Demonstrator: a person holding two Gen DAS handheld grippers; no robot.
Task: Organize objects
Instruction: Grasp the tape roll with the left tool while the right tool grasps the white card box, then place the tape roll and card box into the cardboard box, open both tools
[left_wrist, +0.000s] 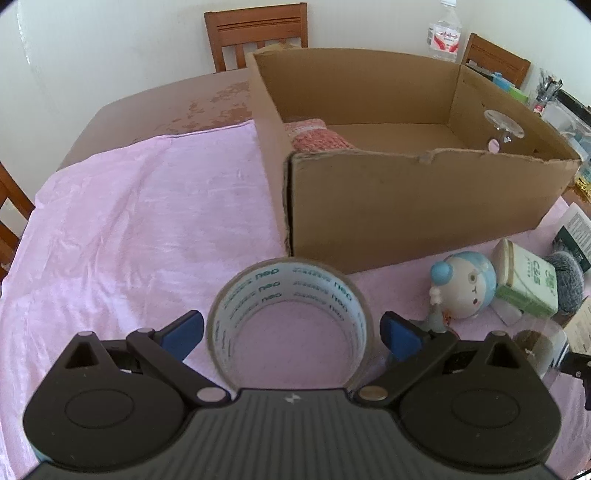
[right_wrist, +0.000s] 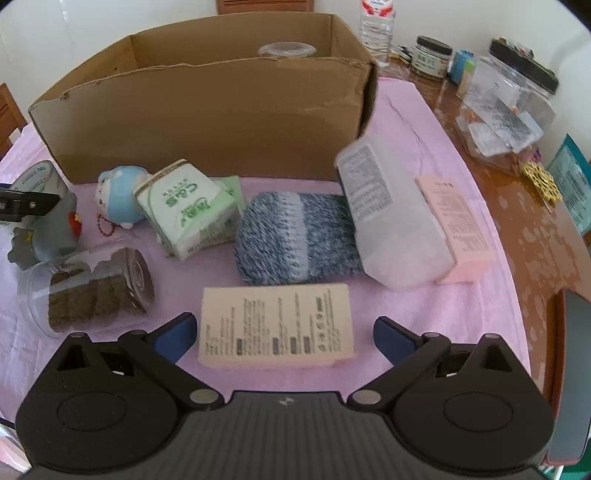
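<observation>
My left gripper (left_wrist: 291, 334) is open, its blue fingers on either side of a roll of clear tape (left_wrist: 291, 291) standing on edge, with a thin gap at each side. My right gripper (right_wrist: 284, 336) is open around a flat cream box (right_wrist: 275, 325) with printed text, lying on the pink cloth (right_wrist: 461, 306) without touching the pads. A big open cardboard box (left_wrist: 406, 206) stands just beyond the tape; inside it are a pink knitted item (left_wrist: 314, 138) and a glass piece (left_wrist: 502, 125). In the right wrist view the cardboard box (right_wrist: 207, 122) stands behind the loose items.
On the cloth lie a blue-and-white plush toy (right_wrist: 118, 199), a green tissue pack (right_wrist: 188, 214), a blue-grey knitted pouch (right_wrist: 295, 240), a white packet (right_wrist: 391, 229), a pink box (right_wrist: 458, 229), a clear tub of brown biscuits (right_wrist: 92, 295) and a grey toy (right_wrist: 48, 236). Jars and a bottle (right_wrist: 376, 26) stand at the back right.
</observation>
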